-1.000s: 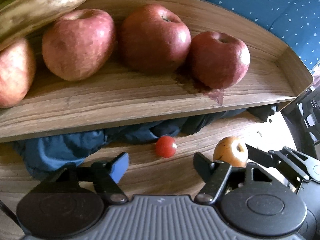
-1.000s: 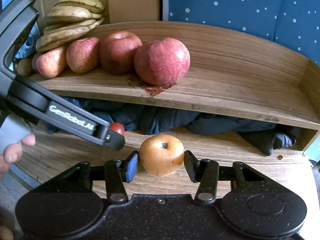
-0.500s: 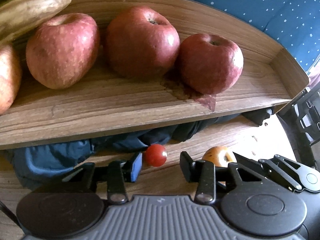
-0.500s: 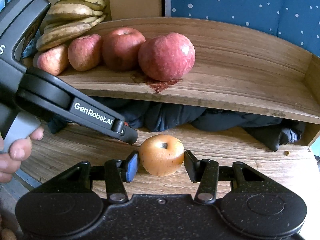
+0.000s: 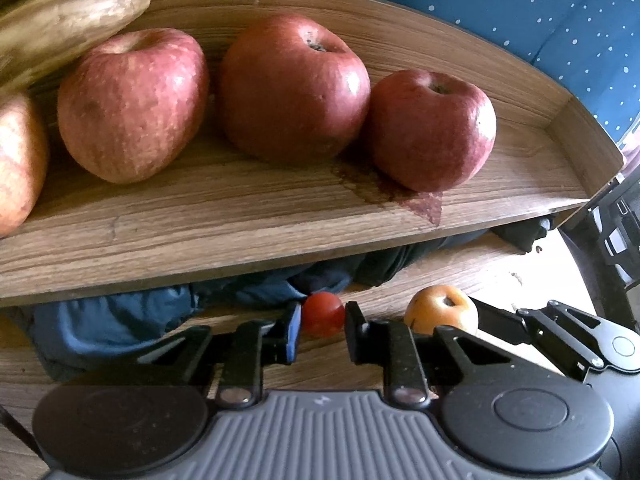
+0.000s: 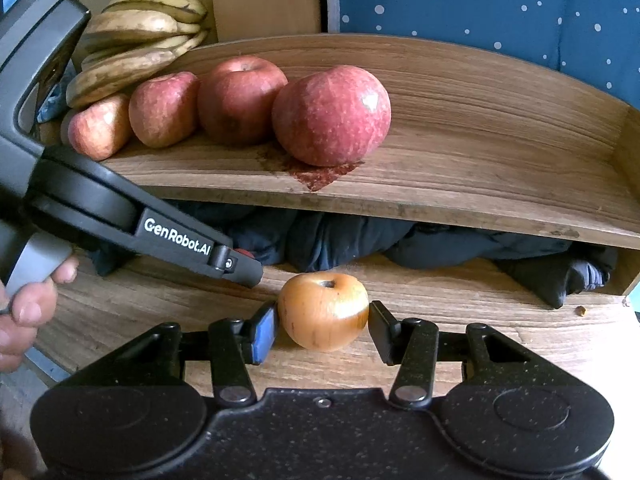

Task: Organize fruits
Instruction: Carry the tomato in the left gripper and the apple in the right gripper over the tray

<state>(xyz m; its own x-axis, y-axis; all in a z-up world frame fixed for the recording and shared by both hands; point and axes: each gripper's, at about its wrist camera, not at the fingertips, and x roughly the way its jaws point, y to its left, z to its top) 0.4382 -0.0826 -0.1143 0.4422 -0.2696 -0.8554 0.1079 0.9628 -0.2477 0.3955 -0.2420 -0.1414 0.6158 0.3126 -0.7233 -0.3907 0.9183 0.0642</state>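
In the right wrist view, the cherry tomato [image 5: 322,314] is almost wholly hidden behind the left gripper [image 5: 322,330], whose jaws are clamped on it just above the worktop [image 6: 500,344]. The orange fruit [image 6: 323,310] is gripped between the right gripper's [image 6: 323,330] jaws. Four red apples [image 6: 331,115] and bananas [image 6: 140,36] are kept on the wooden shelf [image 6: 500,168].
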